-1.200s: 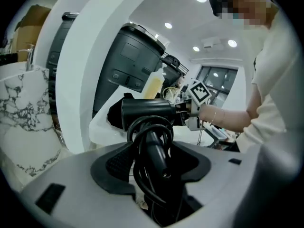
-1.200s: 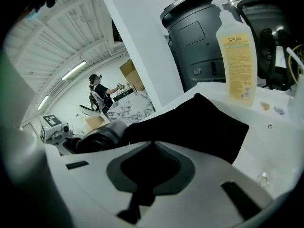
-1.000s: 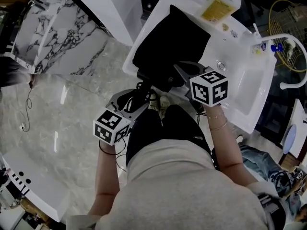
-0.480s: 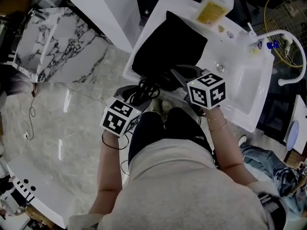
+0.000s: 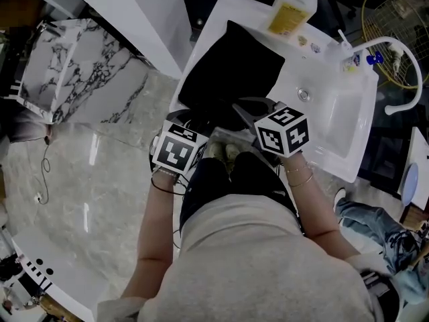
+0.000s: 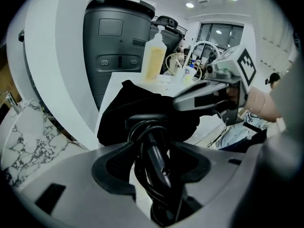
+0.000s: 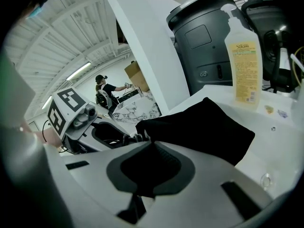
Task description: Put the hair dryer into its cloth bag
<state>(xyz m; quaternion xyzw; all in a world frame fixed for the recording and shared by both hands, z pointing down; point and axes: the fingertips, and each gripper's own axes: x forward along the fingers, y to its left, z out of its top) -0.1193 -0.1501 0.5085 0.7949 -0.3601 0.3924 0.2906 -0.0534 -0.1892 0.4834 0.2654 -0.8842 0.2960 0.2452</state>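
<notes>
Fingers of the left gripper (image 6: 152, 144), tightening on the hair dryer (image 6: 156, 160) and its coiled cord, have carried it to the near edge of the counter (image 5: 298, 66), where the closed fingers of the right gripper (image 7: 149, 144) pinch the cloth bag (image 7: 199, 125), apparently ready for loading.

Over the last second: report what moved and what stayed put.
The left gripper, clamped on the hair dryer, moved in toward the near edge of the cloth bag. Nothing was taken or let go. The right gripper stayed shut on that edge; bag, soap bottle and sink unchanged.
</notes>
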